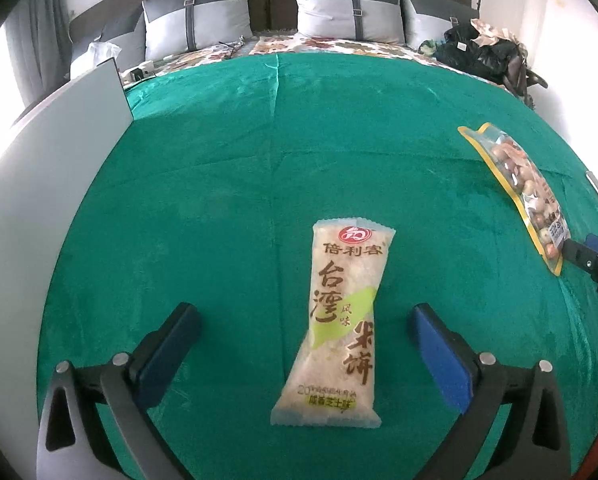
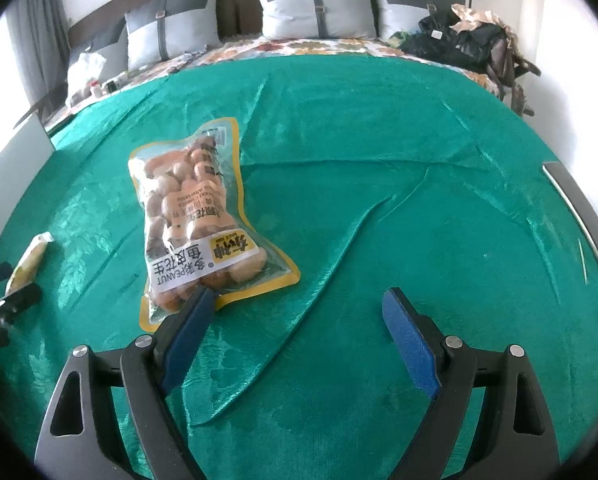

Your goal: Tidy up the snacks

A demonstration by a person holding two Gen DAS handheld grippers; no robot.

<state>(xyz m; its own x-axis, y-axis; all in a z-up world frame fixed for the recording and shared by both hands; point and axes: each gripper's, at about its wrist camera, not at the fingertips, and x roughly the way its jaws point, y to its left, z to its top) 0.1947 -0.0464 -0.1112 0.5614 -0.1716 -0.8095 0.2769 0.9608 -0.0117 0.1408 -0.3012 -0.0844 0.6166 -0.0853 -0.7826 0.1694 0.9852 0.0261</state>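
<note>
A long pale rice-cracker packet [image 1: 341, 320] lies flat on the green cloth [image 1: 219, 184]. My left gripper [image 1: 303, 320] is open, and the packet's near half lies between its fingers without touching them. A yellow-edged peanut bag [image 2: 197, 220] lies on the cloth ahead and left of my right gripper [image 2: 299, 304], which is open and empty; its left fingertip [image 2: 197, 308] overlaps the bag's near edge. The peanut bag also shows in the left wrist view [image 1: 519, 188], and the rice-cracker packet shows in the right wrist view [image 2: 29, 260] at far left.
A grey-white board [image 1: 39, 184] stands at the cloth's left edge. Grey pillows [image 1: 339, 8] line the headboard behind. A dark heap of bags [image 1: 487, 52] sits at the back right. A dark flat strip [image 2: 579, 212] lies at the cloth's right edge.
</note>
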